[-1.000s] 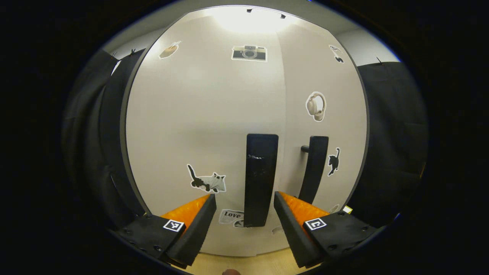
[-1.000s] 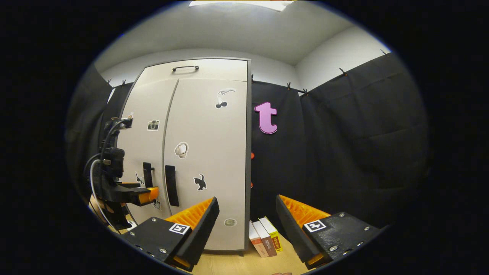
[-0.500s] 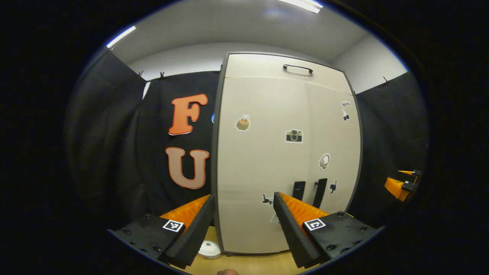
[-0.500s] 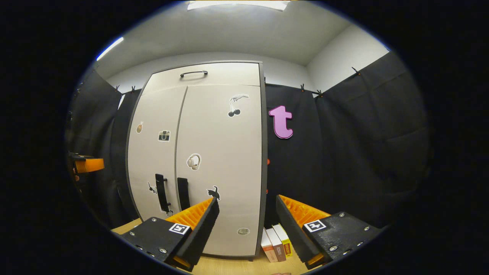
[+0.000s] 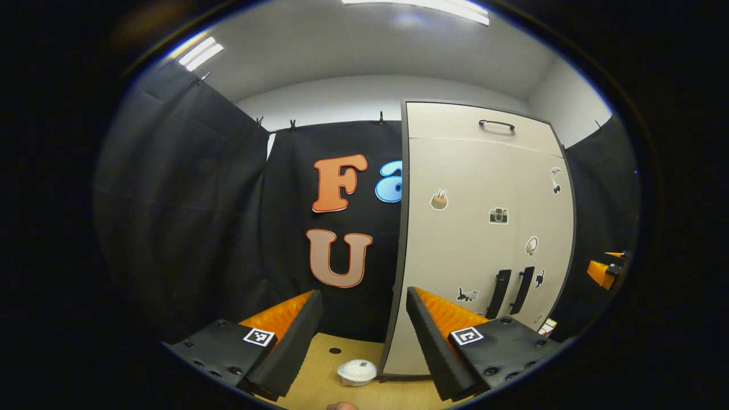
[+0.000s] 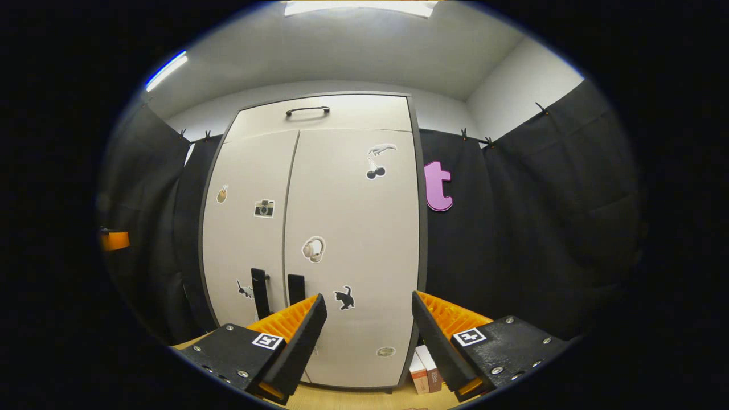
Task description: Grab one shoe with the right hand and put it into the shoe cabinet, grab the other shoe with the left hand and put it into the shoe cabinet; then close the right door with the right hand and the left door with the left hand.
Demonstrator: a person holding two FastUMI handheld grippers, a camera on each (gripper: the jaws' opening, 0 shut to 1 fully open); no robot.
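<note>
With both doors flush, the shoe cabinet stands upright, long axis vertical, centre of the right gripper view and right of centre in the left gripper view. My left gripper and right gripper are released, holding nothing, well apart from it.
</note>
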